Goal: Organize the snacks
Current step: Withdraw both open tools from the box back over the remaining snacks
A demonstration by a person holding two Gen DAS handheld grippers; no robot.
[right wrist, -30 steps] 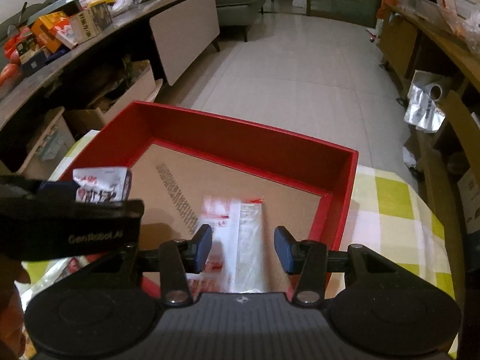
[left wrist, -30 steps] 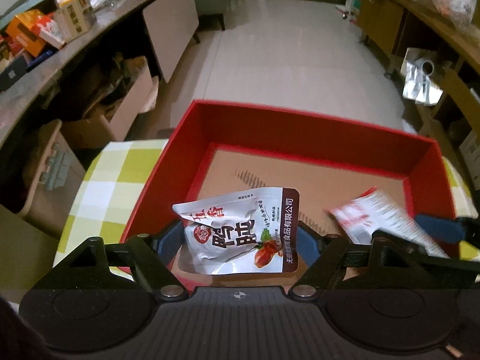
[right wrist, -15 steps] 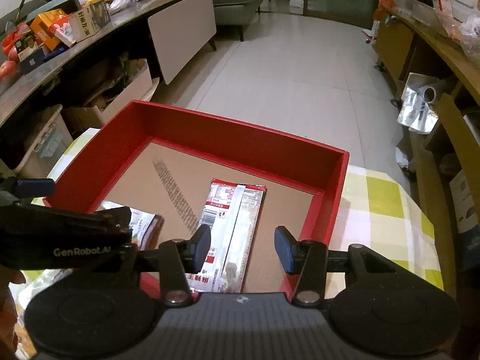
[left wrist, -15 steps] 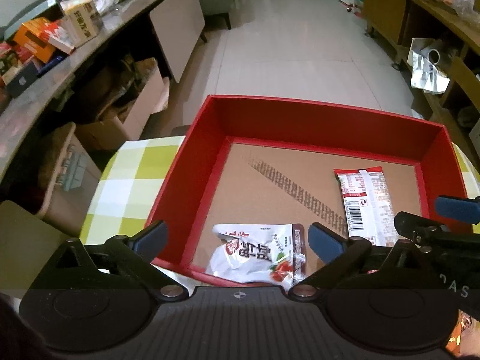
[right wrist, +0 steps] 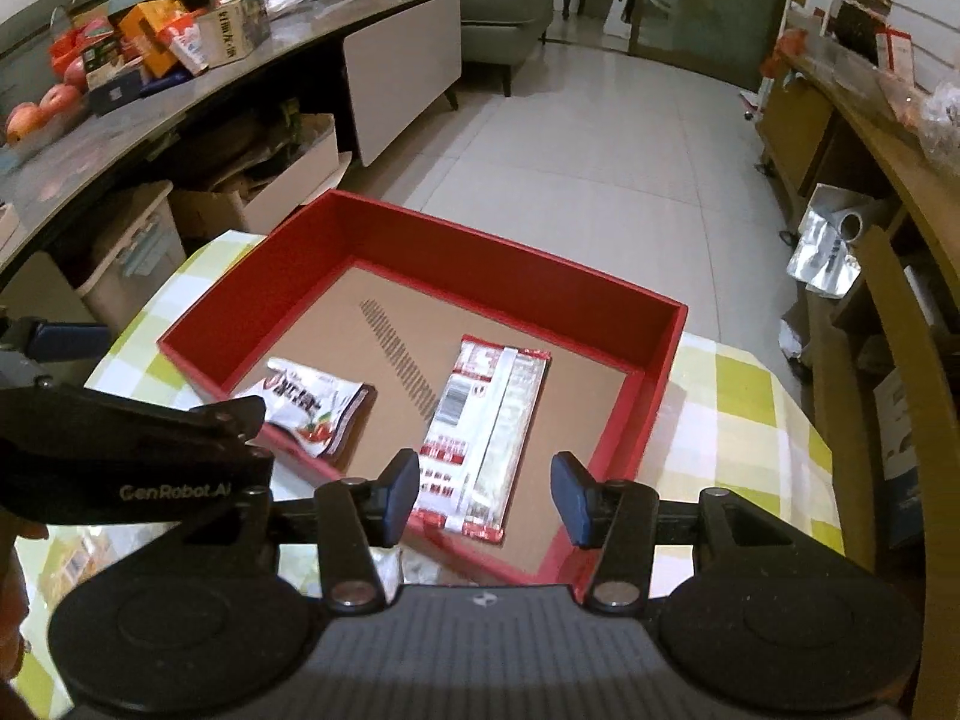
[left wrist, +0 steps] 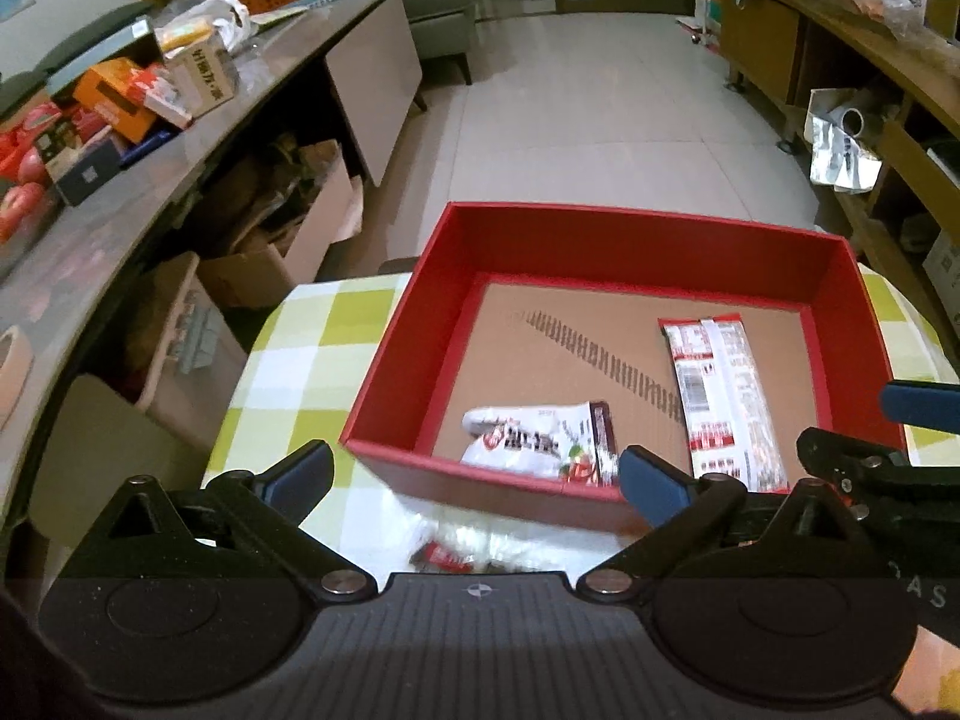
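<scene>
A red box [left wrist: 630, 240] [right wrist: 510, 264] with a brown floor stands on a green-and-white checked table [left wrist: 300, 348]. Inside it lie a white pouch with red characters [left wrist: 534, 441] [right wrist: 312, 402] at the near left and a long red-and-white packet [left wrist: 720, 390] [right wrist: 486, 426] to its right. My left gripper [left wrist: 474, 474] hovers over the box's near wall, its jaws still opening wide, nothing between them. My right gripper [right wrist: 486, 495] hangs above the packet's near end, jaws easing apart and not touching it.
A blurred snack wrapper [left wrist: 468, 546] lies on the table in front of the box. A cluttered sideboard [left wrist: 150, 120] with cardboard boxes beneath runs along the left. Wooden shelving [right wrist: 870, 138] lines the right, with tiled floor [left wrist: 600, 108] beyond.
My left gripper let go of the white pouch, which dropped into the box, and its jaws spread wide. The long packet settled flat. Both grippers pulled back and up.
</scene>
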